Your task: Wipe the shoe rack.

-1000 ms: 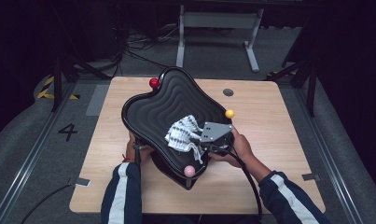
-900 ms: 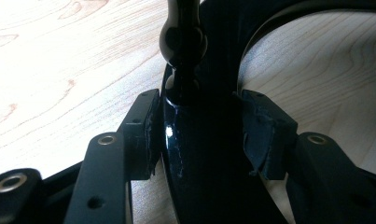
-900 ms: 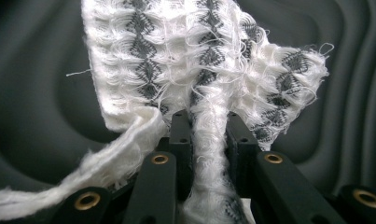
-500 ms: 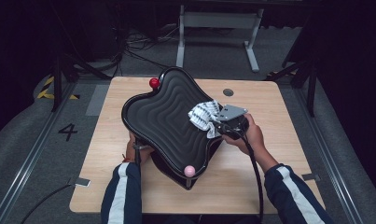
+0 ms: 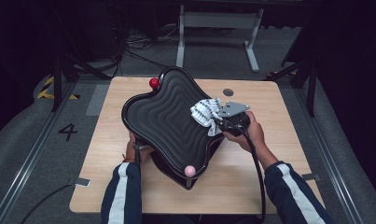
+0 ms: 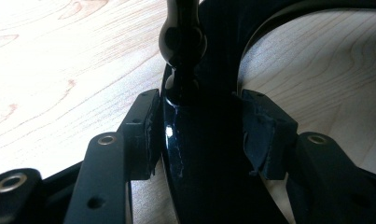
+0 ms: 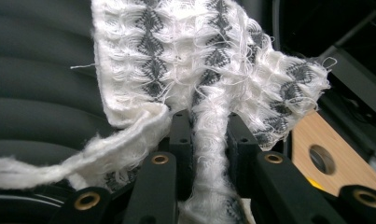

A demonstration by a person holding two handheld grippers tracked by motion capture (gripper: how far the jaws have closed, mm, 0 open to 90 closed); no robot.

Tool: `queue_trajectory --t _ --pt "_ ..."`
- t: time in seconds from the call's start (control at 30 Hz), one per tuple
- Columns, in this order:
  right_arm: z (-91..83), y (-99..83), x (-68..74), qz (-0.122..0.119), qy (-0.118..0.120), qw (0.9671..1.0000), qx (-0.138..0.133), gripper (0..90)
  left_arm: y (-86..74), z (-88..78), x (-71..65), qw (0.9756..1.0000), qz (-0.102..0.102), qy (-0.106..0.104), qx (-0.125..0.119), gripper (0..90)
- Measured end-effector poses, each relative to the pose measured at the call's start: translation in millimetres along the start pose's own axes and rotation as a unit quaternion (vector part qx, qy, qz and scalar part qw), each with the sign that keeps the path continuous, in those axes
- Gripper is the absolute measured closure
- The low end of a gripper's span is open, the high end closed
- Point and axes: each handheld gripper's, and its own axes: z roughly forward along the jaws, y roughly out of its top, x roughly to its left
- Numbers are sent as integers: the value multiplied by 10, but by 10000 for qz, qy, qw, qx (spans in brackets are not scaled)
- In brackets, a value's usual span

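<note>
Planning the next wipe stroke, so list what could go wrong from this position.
1. The right gripper pinches only a narrow fold of the white-and-grey woven cloth; it could slip free mid-stroke.
2. The cloth sits at the edge of the black ribbed wavy tray, so it may slide off onto the wooden table.
3. The tray stands tilted, held at its base by the left gripper; a hard push might tip it.

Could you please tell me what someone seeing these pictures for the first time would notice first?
Most striking is the big black wavy tray, tilted up in the middle of the wooden table. At its right edge the right hand-held gripper is shut on a white and grey cloth lying against the ridges. A red ball sits at the tray's far rim and a pink ball at its near one.
</note>
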Motion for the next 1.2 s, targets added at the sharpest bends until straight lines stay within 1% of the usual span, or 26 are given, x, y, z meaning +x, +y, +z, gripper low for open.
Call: queue_trajectory --t 0.03,0.07,0.1,0.13,0.17,0.23,0.3,0.37,0.43,0.53,0.57,0.63,0.67,0.7,0.73,0.77,0.8,0.87,0.9,0.97,1.03,1.07,1.13,1.17,1.2 --pt "-6 19 36 -10 128 9999 -93 766 1 -2 2 10000 -2 -25 15 503" --pt "-6 19 36 -10 128 9999 -93 766 1 -2 2 10000 -2 -25 15 503" --pt "-21 43 103 -87 327 9992 -198 765 1 -3 2 10000 -5 -31 18 503" --pt "-21 43 103 -87 327 9992 -198 765 2 -3 3 10000 -4 -35 20 503" --pt "-28 55 145 -159 372 9989 -224 764 2 -3 2 10000 -4 -33 23 503" --pt "-54 79 238 -297 531 9977 -284 763 1 -3 1 10000 -4 -22 18 503" --pt "-74 95 306 -397 641 9966 -335 763 1 -2 0 10000 -6 -15 13 503" --pt "-102 116 402 -521 791 9947 -397 762 1 -2 0 10000 -6 -17 15 503" --pt "-117 131 473 -581 897 9932 -462 762 1 -2 1 10000 -5 -18 15 503" --pt "-139 183 608 -735 1075 9900 -543 758 1 -3 1 10000 -7 -21 18 503" --pt "-146 204 654 -787 1111 9891 -568 759 -3 -2 -12 10000 -88 32 -8 503" --pt "-163 255 747 -907 1276 9857 -631 758 -3 0 -14 9999 -93 49 -18 504" --pt "-163 255 747 -907 1276 9857 -631 758 -4 1 -16 9999 -92 66 -25 504" --pt "-175 305 843 -1050 1395 9823 -682 756 -4 1 -17 9999 -92 75 -29 504" --pt "-175 305 843 -1050 1395 9823 -682 756 -4 1 -17 9999 -92 75 -29 504" --pt "-182 343 908 -1141 1454 9802 -708 754 -4 1 -17 9999 -91 73 -24 504" --pt "-182 343 908 -1141 1454 9802 -708 754 -4 1 -17 9999 -91 73 -24 504" --pt "-177 370 933 -1201 1470 9792 -721 754 -4 0 -17 9999 -99 74 -24 505" --pt "-172 374 926 -1201 1483 9790 -719 753 -4 0 -17 9999 -98 70 -21 505" --pt "-158 373 889 -1132 1462 9802 -715 753 -4 0 -18 9999 -96 73 -20 505" --pt "-136 358 821 -1095 1270 9836 -670 752 -4 0 -19 9999 -99 81 -25 505" --pt "-124 345 775 -1037 1207 9851 -650 752 -4 0 -18 9999 -95 79 -22 505" --pt "-104 318 683 -860 1120 9881 -603 752 -4 0 -18 9999 -92 79 -21 505" --pt "-92 300 613 -759 990 9907 -548 752 -4 0 -18 9999 -93 80 -21 505" --pt "-80 283 558 -705 895 9922 -504 752 -4 0 -18 9999 -93 81 -22 505"
